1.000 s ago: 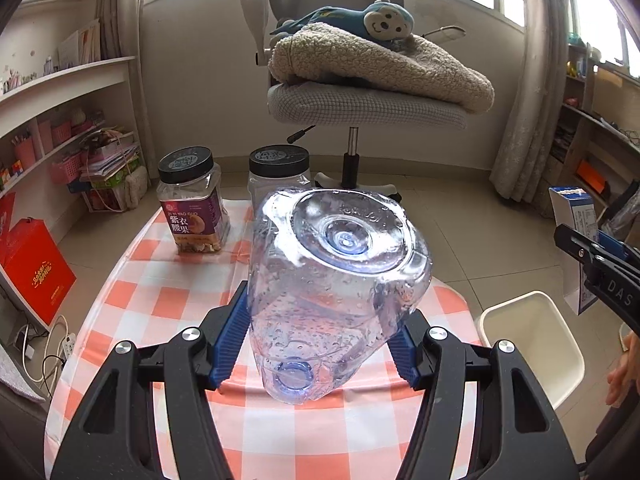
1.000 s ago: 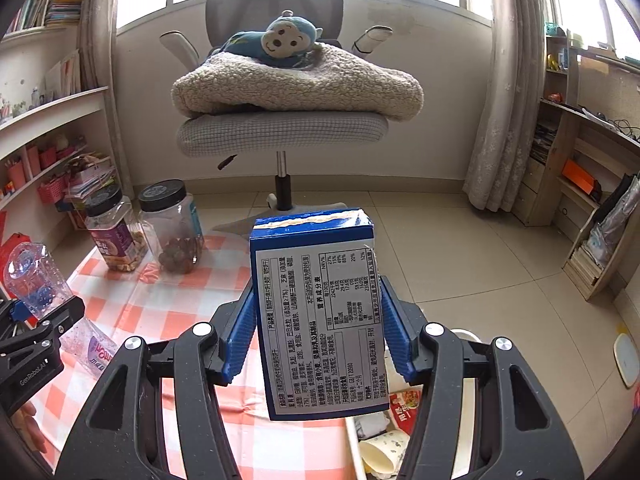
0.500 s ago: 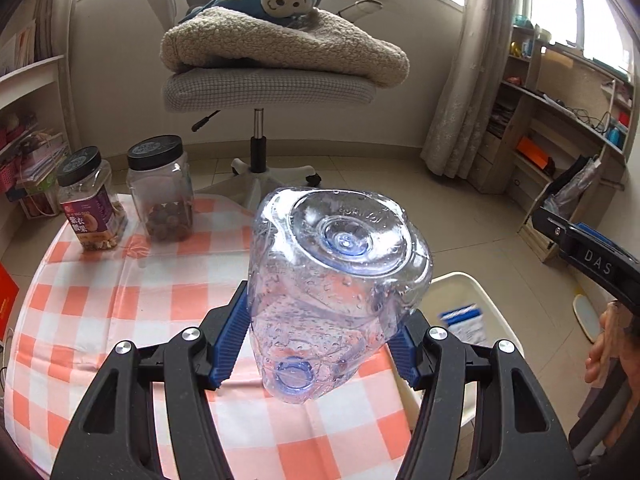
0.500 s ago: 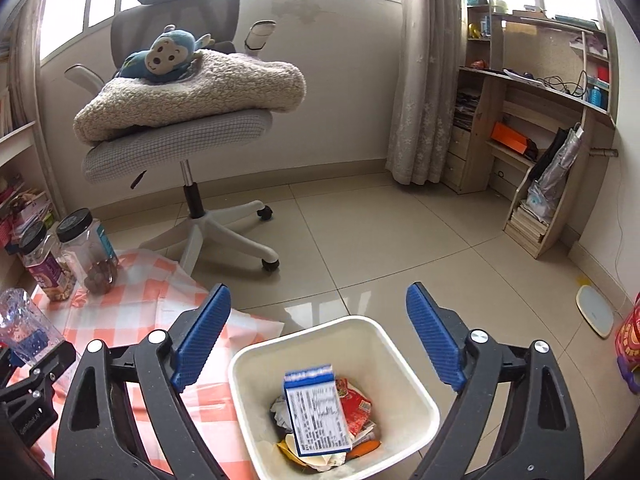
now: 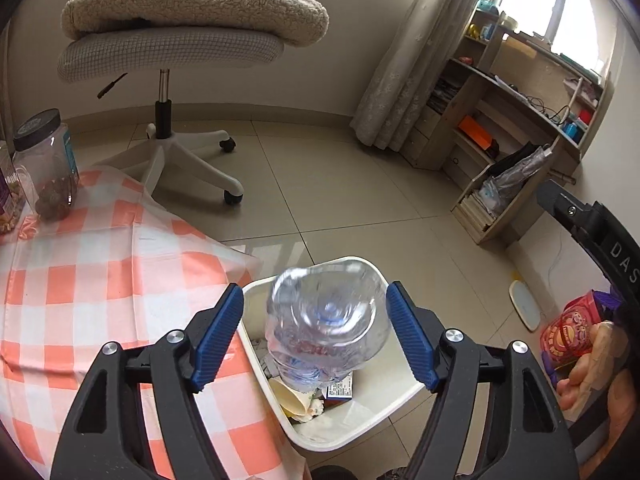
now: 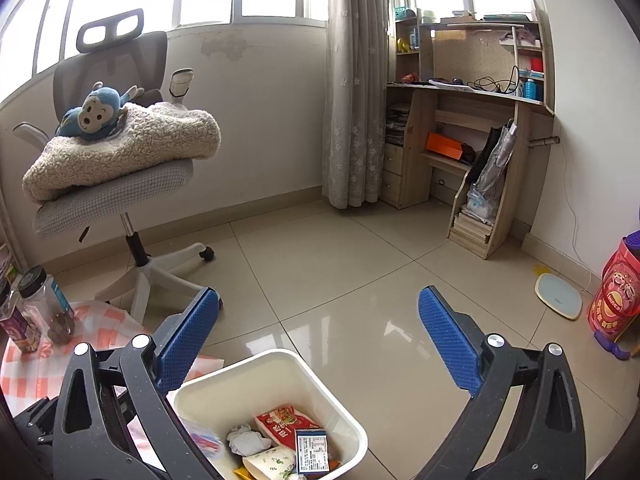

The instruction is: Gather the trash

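An orange-and-white checked tablecloth (image 5: 100,280), a white bin (image 6: 280,364), a clear bottle (image 5: 328,320), blue gripper pads (image 5: 218,338).

— Where's the clear plastic bottle (image 5: 328,320)?
— Blurred, neck pointing down, over the open white bin (image 5: 400,396), clear of the blue pads either side.
— And the bin?
— It stands on the tiled floor beside the checked cloth, holding a blue-and-white carton (image 6: 312,454), a red packet (image 6: 286,426) and crumpled paper.
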A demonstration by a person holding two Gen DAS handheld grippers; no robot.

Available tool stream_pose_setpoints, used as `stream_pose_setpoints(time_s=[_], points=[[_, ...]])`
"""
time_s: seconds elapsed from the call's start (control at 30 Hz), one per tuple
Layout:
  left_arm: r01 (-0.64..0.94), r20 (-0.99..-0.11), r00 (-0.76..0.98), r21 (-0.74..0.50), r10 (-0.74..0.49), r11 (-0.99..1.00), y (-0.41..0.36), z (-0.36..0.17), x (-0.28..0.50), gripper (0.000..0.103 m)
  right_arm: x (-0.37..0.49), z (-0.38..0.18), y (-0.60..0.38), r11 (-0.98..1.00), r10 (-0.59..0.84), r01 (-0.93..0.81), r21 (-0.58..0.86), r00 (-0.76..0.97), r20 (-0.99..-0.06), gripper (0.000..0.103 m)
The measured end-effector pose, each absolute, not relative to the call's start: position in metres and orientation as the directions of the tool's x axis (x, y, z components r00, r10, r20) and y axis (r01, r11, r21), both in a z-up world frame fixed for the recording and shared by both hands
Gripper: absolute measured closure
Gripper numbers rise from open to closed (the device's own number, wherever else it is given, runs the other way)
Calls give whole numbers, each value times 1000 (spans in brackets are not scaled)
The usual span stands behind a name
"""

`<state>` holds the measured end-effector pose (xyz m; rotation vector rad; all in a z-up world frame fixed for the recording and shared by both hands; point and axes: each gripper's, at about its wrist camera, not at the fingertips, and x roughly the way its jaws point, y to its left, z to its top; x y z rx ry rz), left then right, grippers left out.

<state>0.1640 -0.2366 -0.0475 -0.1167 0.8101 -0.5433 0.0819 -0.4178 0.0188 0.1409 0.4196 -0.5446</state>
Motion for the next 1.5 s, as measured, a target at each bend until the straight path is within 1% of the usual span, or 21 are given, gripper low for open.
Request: stream_pose_setpoints(time_s=[0.1,0.17,0.27,0.37,0.43,0.6,0.7,0.77,0.87,1.03,1.33,1.5], points=[[406,-650,598,-260,-470,876,-220,-40,156,24,73,25,-411,841,-484,540,43,784,-390,7],[373,-630,655,-212,-418,903,-200,-31,148,16,71,27,-401,843,-477,535,57,791,-382,7],[296,-540,782,-118,-311,948,-164,-9,124,7,67,33,-377,863,-441,499,79,821,-363,7],[205,-438,875,-51,-206,978,-124,11,103,7,61,39,-342,896,-389,436,85,861,-327,7],[148,-408,901,-35,-149,988,-100,19,94,7,58,41,-317,916,-351,394,71,876,-331,7],[80,-456,883,-88,-112,993,-40,24,84,7,53,28,-261,956,-240,289,57,878,-414,7],[21,-448,893,-76,-53,997,-15,20,72,7,59,16,-232,968,-189,243,59,866,-463,7],[-7,-465,885,-69,-26,998,-1,14,69,7,65,11,-216,976,-157,210,57,861,-484,7],[-44,-484,875,-72,4,996,18,7,70,7,68,0,-196,985,-138,171,26,864,-485,7],[-93,-512,857,-43,58,995,27,-2,76,7,74,-15,-182,992,-116,127,-10,865,-488,7],[-79,-548,836,-51,38,996,24,-10,86,7,87,-25,-180,995,-82,102,9,852,-517,7],[-60,-571,821,-61,14,996,22,-13,88,7,85,-25,-179,996,-70,92,19,855,-514,7]])
